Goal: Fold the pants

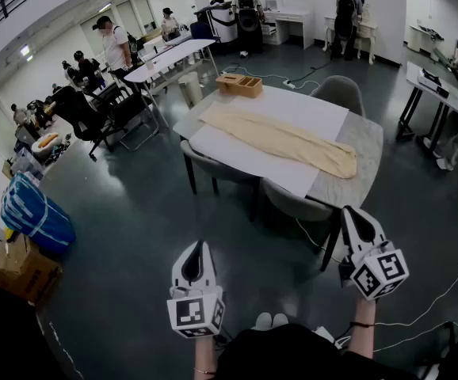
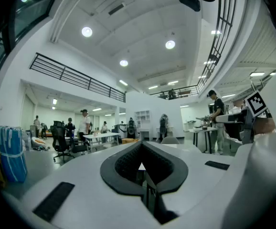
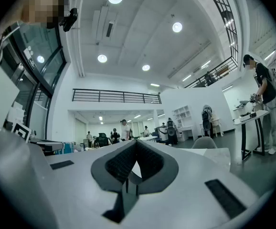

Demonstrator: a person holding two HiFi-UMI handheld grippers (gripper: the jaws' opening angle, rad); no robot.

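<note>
Beige pants lie stretched out flat along a white sheet on the grey table, in the upper middle of the head view. Both grippers hang in the air well short of the table, above the dark floor and close to my body. My left gripper is shut and empty, its jaws meeting at the tip. My right gripper is also shut with nothing in it. Both point level toward the table.
A wooden box sits at the table's far corner. Grey chairs stand around it: one near me, one at the left, one at the far side. White cables trail on the floor at right. People and desks fill the back.
</note>
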